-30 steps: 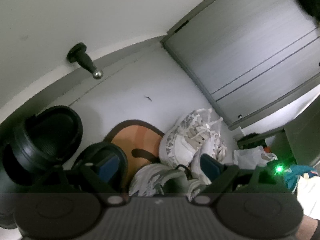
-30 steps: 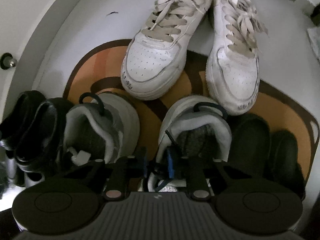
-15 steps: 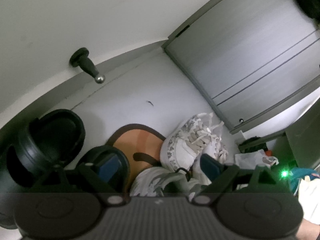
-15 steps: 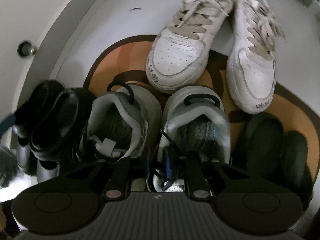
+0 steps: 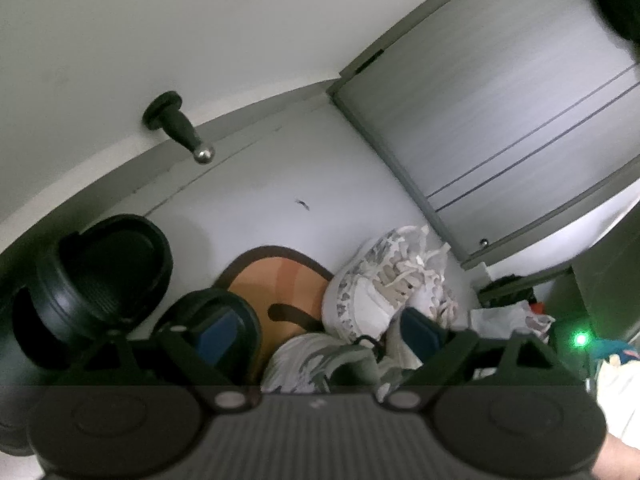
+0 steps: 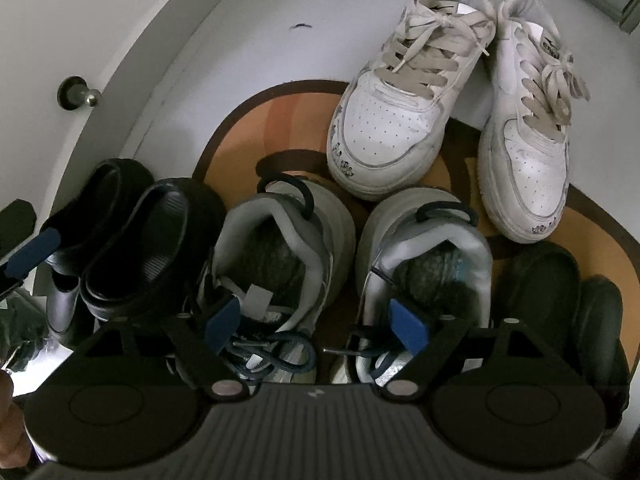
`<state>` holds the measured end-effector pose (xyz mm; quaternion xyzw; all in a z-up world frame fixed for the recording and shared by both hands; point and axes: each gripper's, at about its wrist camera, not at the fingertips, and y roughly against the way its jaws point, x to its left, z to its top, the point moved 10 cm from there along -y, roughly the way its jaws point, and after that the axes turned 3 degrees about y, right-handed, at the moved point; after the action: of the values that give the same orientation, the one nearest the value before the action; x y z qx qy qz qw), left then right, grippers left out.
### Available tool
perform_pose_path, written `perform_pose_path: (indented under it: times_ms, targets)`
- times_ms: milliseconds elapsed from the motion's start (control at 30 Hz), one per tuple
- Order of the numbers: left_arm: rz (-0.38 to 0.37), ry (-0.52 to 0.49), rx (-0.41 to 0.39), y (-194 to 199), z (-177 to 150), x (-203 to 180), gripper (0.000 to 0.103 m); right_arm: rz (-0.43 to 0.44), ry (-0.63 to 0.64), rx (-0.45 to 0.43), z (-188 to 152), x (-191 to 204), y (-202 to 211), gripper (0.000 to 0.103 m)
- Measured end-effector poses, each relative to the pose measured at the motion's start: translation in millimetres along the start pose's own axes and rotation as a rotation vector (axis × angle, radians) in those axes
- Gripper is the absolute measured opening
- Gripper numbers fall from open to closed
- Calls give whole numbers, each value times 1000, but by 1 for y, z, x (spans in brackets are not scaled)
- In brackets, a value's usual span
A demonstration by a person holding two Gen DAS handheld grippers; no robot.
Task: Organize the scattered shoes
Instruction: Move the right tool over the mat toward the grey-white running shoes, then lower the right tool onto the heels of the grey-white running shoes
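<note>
The right gripper (image 6: 316,324) is opening above the grey sneakers (image 6: 288,264); its spreading jaws could snag the laces. The left gripper (image 5: 316,328) hangs spread and empty.

From the right wrist view, the two trainers (image 6: 344,272) sit side by side on the mat (image 6: 256,136), heels toward the far wall. Just behind them are two sneakers (image 6: 400,120), toes on the mat and nearly touching the trainers. Sandals (image 6: 132,240) stand left of the trainers, right by the wall, and slippers (image 6: 568,304) lie on the mat's right. A doorstop (image 6: 76,94) sticks out of the wall further back on the left.
</note>
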<state>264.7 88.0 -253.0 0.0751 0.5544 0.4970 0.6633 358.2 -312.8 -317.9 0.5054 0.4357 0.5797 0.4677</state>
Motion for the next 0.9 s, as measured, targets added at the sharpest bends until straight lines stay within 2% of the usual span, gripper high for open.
perform_pose_path:
  times_ms: [33, 67, 200, 533, 633, 900]
  targets:
    - [-1, 3, 1, 0, 0, 0, 91, -4, -16, -4, 2, -3, 0, 72]
    - [-2, 5, 3, -1, 0, 0, 91, -19, -32, -4, 3, -7, -1, 69]
    - [-13, 12, 8, 0, 0, 0, 91, -53, -59, 18, 1, -19, -8, 68]
    - [-25, 28, 13, 0, 1, 1, 91, -102, -1, 36, 1, -15, -35, 69]
    - [-28, 28, 16, -1, 1, 1, 91, -102, -1, 46, 2, -16, -46, 62]
    - [-25, 22, 37, -5, -3, -2, 91, -152, 44, 19, 5, -13, -54, 60]
